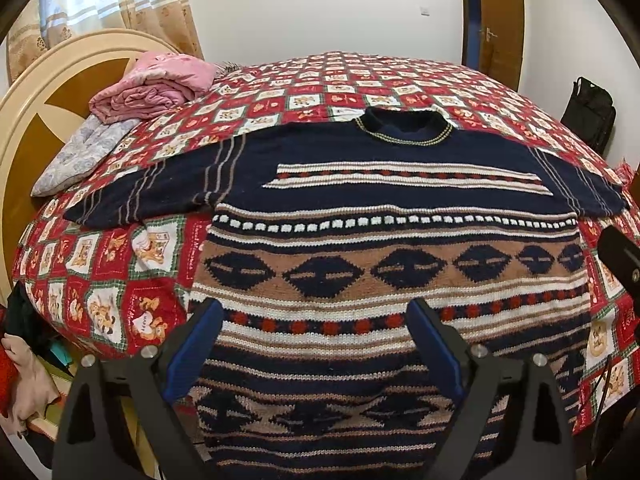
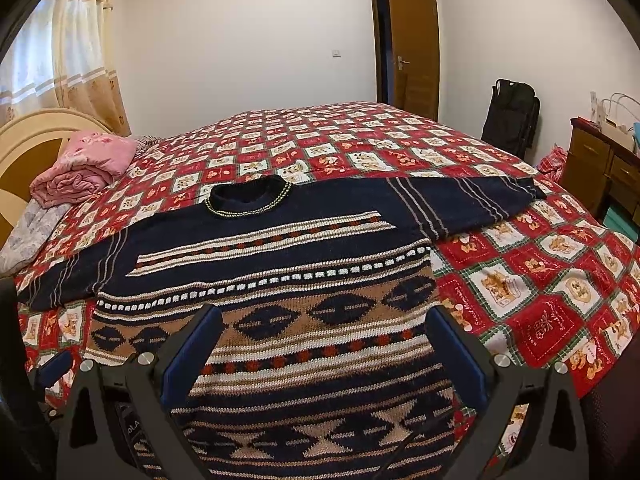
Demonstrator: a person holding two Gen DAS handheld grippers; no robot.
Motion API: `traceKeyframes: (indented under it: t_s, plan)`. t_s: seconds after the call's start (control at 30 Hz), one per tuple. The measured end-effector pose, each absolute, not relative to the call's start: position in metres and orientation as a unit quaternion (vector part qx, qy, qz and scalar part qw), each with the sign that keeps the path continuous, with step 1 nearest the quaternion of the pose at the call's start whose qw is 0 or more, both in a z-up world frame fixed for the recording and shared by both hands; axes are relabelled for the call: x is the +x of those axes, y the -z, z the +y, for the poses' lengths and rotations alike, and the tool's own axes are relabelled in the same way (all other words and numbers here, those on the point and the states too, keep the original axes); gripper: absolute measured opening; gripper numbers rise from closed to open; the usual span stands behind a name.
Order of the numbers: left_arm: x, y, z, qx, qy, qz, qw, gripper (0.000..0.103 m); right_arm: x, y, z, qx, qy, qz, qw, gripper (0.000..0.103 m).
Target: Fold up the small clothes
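The sweater (image 1: 384, 216) lies spread flat, front up, on the bed (image 1: 280, 92), with its hem toward the cameras and its collar (image 1: 404, 126) toward the far wall. Both sleeves stretch straight out to either side of the body: the left sleeve (image 1: 160, 190) reaches toward the headboard side, the right sleeve (image 2: 468, 204) toward the side with the door (image 2: 412, 48). No part of the sweater is turned over on itself, so as far as the pictures show, no fold has been made. The garment looks laid out and smoothed, ready for the first fold; everything else appears to be left: bringing each sleeve in over the body, then doubling the body from hem to collar.

The left gripper (image 1: 316, 344) hovers above the sweater's lower part, its jaws wide apart and holding nothing. The right gripper (image 2: 326, 352) hangs over the same lower part, more toward the right edge of the sweater, its jaws also spread wide and empty. Neither appears to touch the knit.

A pink quilt (image 1: 152, 88) sits rolled up beyond the left sleeve, well apart from the sweater, and should not get in the way of folding.
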State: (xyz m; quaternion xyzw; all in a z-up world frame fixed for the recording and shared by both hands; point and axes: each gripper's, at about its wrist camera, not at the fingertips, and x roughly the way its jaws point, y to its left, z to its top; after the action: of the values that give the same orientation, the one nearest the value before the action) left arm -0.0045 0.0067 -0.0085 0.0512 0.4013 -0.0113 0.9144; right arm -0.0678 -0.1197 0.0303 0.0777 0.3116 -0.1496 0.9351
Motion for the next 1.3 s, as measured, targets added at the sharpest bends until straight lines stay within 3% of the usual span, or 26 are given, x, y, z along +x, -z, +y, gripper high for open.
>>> traceKeyframes:
  t_s: [0.67, 1.3]
  plan:
    - [-0.002, 0.01, 0.005, 0.049, 0.015, 0.409, 0.911, 0.095, -0.062, -0.026, -0.122, 0.083, 0.149, 0.321, 0.932, 0.102]
    - [0.066, 0.007, -0.023, 0.068, 0.012, 0.435, 0.898, 0.095, 0.008, -0.015, -0.175, 0.127, 0.153, 0.362, 0.911, 0.102]
